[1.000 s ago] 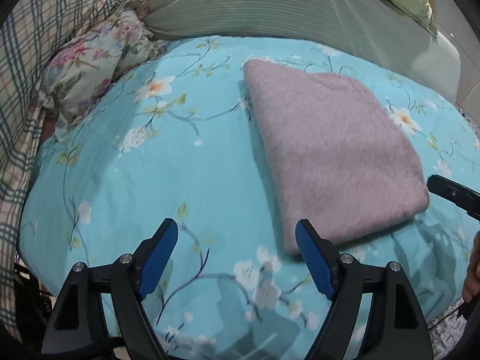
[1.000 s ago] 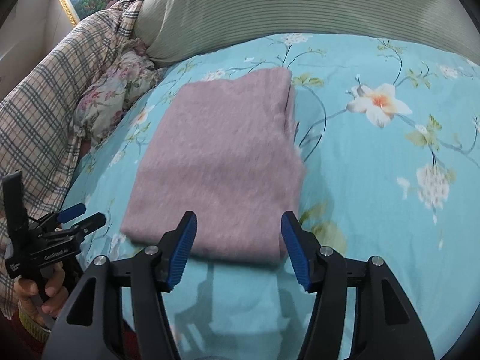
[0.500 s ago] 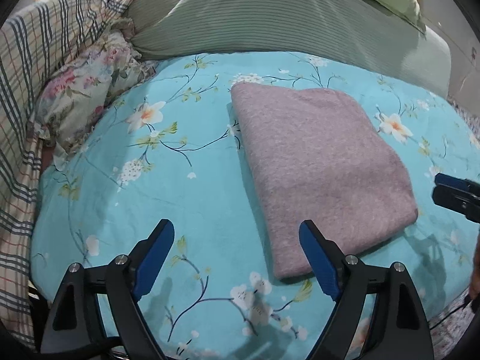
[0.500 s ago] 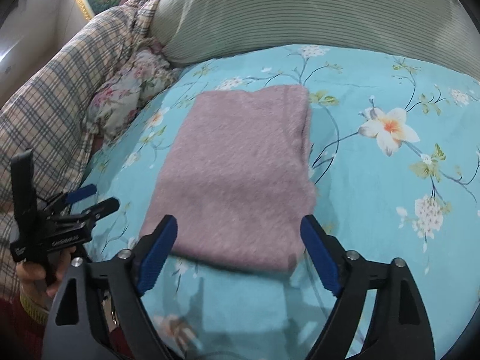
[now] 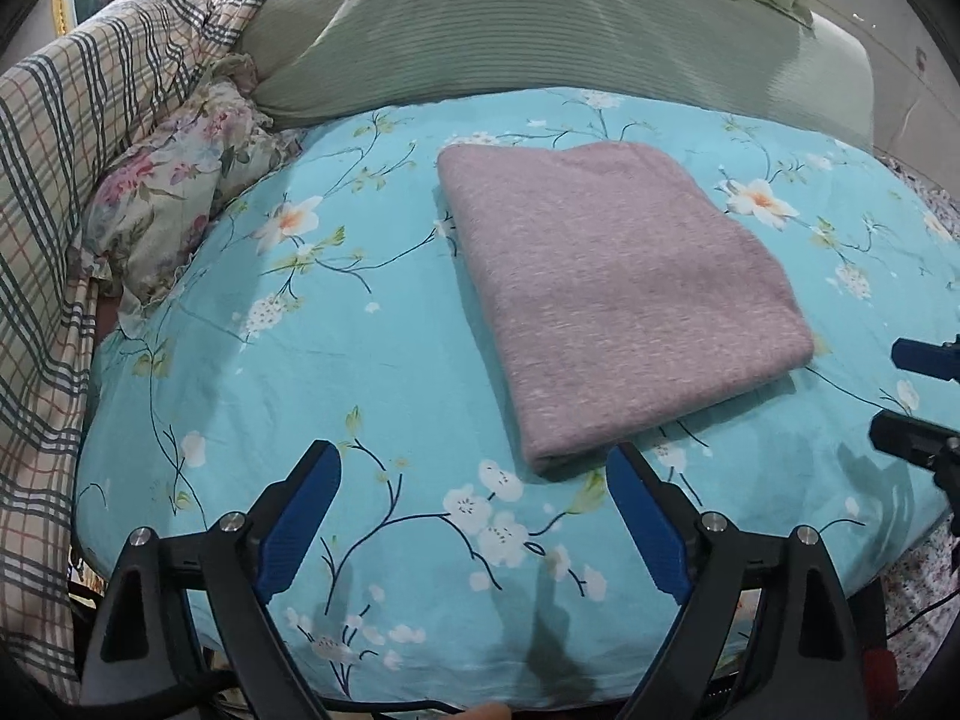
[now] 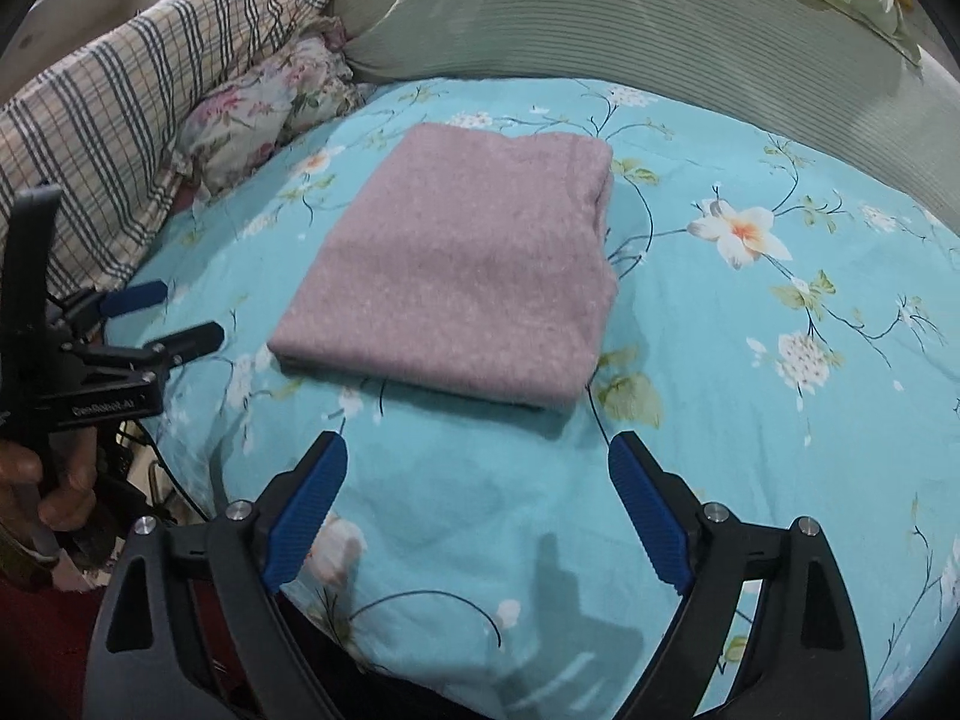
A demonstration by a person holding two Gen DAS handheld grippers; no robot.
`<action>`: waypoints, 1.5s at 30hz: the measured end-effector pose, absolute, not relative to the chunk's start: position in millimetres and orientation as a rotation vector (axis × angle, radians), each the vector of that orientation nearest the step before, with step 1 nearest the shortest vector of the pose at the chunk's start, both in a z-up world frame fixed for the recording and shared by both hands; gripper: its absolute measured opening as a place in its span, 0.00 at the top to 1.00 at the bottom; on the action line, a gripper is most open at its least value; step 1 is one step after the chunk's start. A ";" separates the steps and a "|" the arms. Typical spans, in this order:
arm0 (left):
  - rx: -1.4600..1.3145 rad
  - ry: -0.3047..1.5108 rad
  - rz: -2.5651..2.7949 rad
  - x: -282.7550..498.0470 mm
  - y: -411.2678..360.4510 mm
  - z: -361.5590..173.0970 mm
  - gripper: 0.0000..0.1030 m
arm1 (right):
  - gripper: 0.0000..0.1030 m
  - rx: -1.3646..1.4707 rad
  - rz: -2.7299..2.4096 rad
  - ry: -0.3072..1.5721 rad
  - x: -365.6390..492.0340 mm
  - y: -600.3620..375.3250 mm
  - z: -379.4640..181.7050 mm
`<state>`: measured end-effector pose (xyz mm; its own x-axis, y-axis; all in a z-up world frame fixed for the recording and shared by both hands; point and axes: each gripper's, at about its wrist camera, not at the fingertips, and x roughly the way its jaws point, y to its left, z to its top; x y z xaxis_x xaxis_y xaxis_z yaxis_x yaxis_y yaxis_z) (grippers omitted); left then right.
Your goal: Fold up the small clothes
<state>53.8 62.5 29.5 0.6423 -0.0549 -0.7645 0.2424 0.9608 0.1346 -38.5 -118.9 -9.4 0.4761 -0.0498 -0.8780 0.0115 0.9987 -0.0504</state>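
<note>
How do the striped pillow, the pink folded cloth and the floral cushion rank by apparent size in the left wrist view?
1. Striped pillow, largest, partly cut off by the frame.
2. Pink folded cloth.
3. Floral cushion, smallest, partly hidden under the plaid fabric.

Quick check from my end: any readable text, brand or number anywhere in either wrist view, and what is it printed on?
"GenRobot-AI": white lettering on the black body of the left gripper, seen in the right wrist view; slightly blurred, so the last letters are uncertain.
Nothing else: the folded mauve garment, the floral bedsheet and the plaid blanket show no print, tag or label.
</note>
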 end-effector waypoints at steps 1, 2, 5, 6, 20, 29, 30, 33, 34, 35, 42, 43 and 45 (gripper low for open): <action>0.238 0.851 -0.176 51.7 60.8 30.4 0.12 | 0.13 -0.036 -0.043 1.075 -38.7 -119.2 -10.7; 0.242 0.847 -0.180 50.6 59.5 30.7 0.12 | 0.13 -0.030 -0.046 1.075 -38.1 -119.4 -12.3; 0.271 0.842 -0.178 47.4 54.8 29.0 0.06 | 0.13 -0.016 -0.041 1.077 -36.9 -119.0 -16.7; 0.283 0.840 -0.171 45.7 53.1 28.2 0.06 | 0.13 -0.015 -0.042 1.078 -36.7 -118.8 -18.0; 0.267 0.857 -0.131 43.8 63.7 27.6 0.06 | 0.13 -0.046 -0.028 1.093 -41.8 -107.1 -22.1; 0.253 0.859 -0.129 42.9 64.3 27.9 0.06 | 0.13 -0.062 -0.023 1.086 -38.4 -105.9 -18.5; 0.254 0.859 -0.129 43.3 64.5 27.7 0.06 | 0.13 -0.063 -0.020 1.084 -38.1 -105.2 -17.7; 0.251 0.860 -0.130 43.9 64.3 27.7 0.06 | 0.13 -0.069 -0.011 1.083 -32.6 -106.4 -16.4; 0.249 0.862 -0.131 44.7 64.7 27.7 0.06 | 0.13 -0.071 -0.010 1.081 -31.3 -106.7 -15.7; 0.244 0.863 -0.132 45.2 65.1 28.1 0.06 | 0.13 -0.071 -0.006 1.078 -29.8 -106.7 -14.8; 0.239 0.863 -0.133 50.6 67.3 29.6 0.06 | 0.13 -0.071 -0.004 1.077 -26.3 -104.2 -14.1; 0.239 0.864 -0.134 51.3 67.2 29.7 0.06 | 0.13 -0.070 -0.005 1.078 -25.7 -104.1 -14.5; 0.238 0.865 -0.133 52.0 67.1 29.7 0.06 | 0.13 -0.065 -0.004 1.079 -25.0 -104.8 -15.1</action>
<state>52.0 67.1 29.7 0.6429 -0.0192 -0.7657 0.2110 0.9654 0.1530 -25.0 -104.8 -15.1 0.4720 -0.0352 -0.8809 -0.0284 0.9981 -0.0551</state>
